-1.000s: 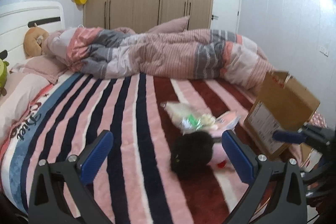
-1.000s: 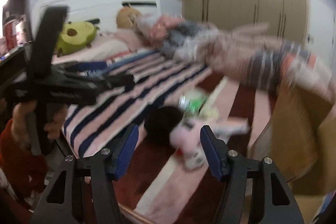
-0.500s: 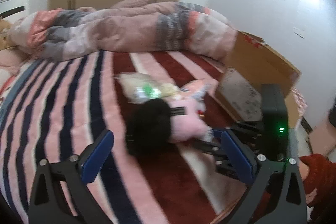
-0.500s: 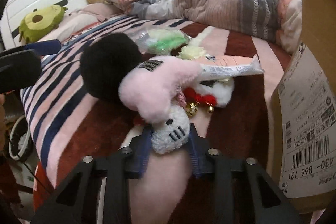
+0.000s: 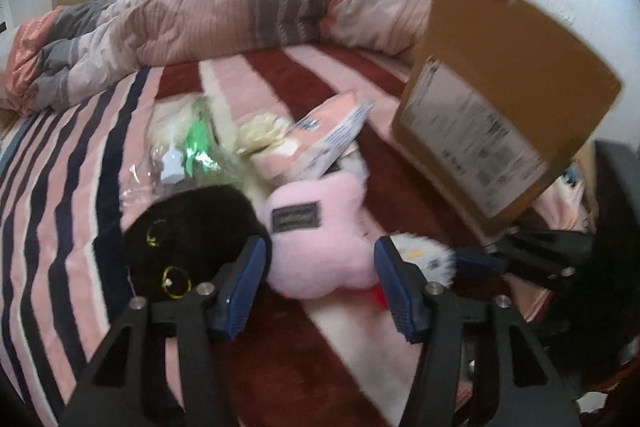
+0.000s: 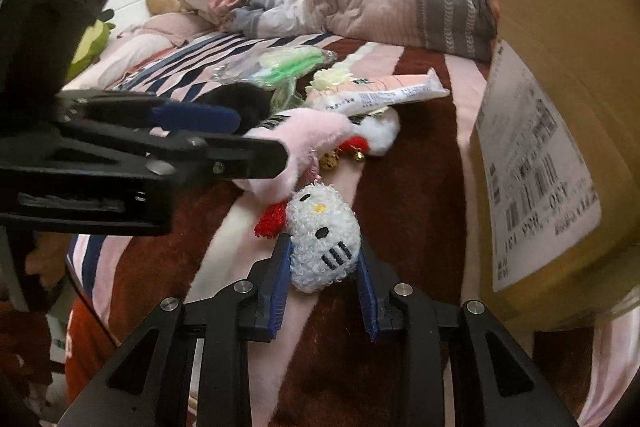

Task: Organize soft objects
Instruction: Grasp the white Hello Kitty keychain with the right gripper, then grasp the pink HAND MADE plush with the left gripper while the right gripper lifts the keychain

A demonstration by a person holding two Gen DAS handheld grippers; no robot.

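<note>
A pile of soft toys lies on the striped bed. My left gripper (image 5: 318, 259) stands around a pink plush (image 5: 320, 239), its jaws close on both sides; a firm grip is not clear. A black plush (image 5: 188, 231) with yellow eyes lies just left of it. My right gripper (image 6: 322, 263) is shut on a small white cat plush (image 6: 322, 239) with a red bow, joined to the pink plush (image 6: 304, 135). The left gripper (image 6: 224, 131) crosses the right wrist view. An open cardboard box (image 5: 508, 107) stands at the right.
A clear bag with green items (image 5: 184, 147), a cream flower (image 5: 260, 135) and a pink packet (image 5: 320, 135) lie behind the toys. A rumpled duvet (image 5: 200, 15) fills the far bed. The box wall (image 6: 560, 107) is close on the right.
My left gripper moved in and narrowed around the pink plush. My right gripper lifted the white cat plush slightly; the box looms closer.
</note>
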